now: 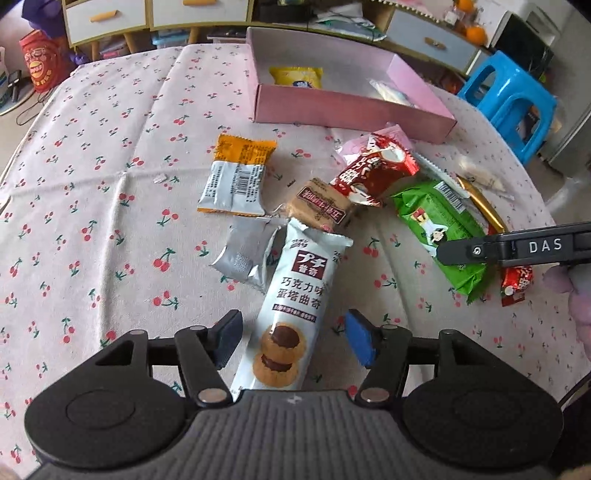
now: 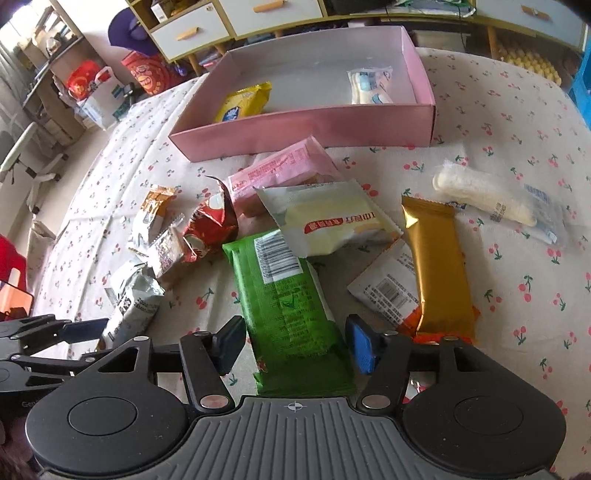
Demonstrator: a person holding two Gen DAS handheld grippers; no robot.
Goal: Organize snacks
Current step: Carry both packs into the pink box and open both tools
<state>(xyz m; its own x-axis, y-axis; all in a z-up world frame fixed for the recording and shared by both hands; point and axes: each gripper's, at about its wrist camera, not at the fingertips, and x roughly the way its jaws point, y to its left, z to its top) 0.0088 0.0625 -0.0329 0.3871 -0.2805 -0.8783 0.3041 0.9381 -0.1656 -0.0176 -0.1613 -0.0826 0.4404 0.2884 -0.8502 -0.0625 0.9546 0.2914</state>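
While both grippers hovered: picking stage
left gripper (image 1: 291, 338): apart, straddling cookie pack (image 1: 291, 306)
right gripper (image 2: 295, 343): apart, over green pack (image 2: 291, 310)
next: clamp, carry to pink box (image 2: 303, 127), upper centre

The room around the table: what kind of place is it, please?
Most likely a lived-in home room, not a lab. The table wears a cherry-print cloth, cabinets with drawers line the wall behind, a blue plastic stool stands beside it, and gift bags sit on the floor.
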